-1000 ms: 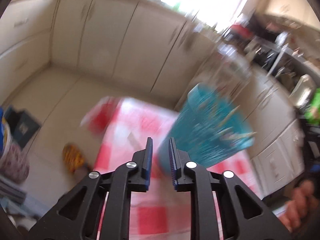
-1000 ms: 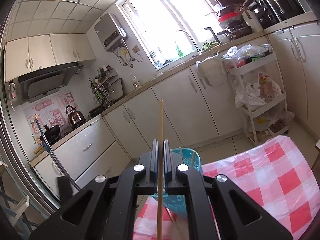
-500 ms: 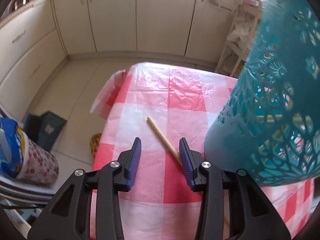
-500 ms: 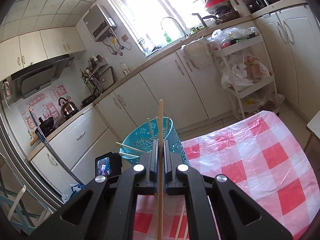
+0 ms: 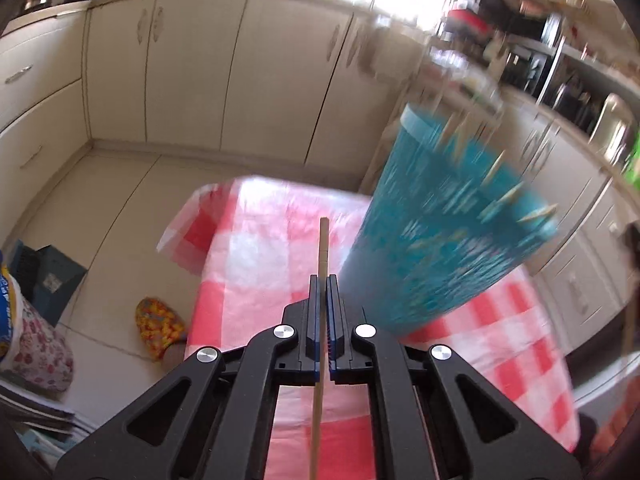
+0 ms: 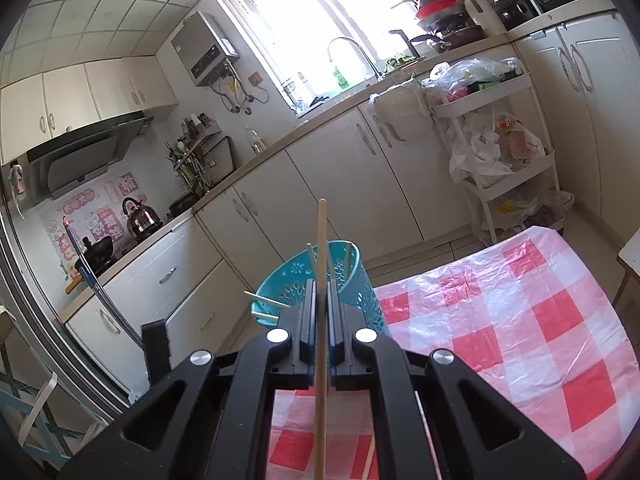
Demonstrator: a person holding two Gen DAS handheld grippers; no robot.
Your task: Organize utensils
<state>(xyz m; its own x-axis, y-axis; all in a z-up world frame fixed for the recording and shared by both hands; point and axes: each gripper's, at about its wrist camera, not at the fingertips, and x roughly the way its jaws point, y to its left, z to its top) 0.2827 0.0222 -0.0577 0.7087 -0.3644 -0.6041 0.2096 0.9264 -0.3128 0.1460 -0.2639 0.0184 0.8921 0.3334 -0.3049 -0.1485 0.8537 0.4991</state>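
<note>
Fingers of both the left gripper (image 5: 322,280) and right gripper (image 6: 322,286) clamped narrow on one chopstick (image 5: 322,240) each, near the teal basket (image 6: 352,280) on the checked table (image 6: 540,320), already holding several sticks; judged partway, two in hand, another lying loose (image 6: 370,460).

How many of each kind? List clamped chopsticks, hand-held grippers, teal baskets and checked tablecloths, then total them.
Clamped chopsticks: 2
Hand-held grippers: 2
Teal basket: 1
Checked tablecloth: 1
Total: 6
</note>
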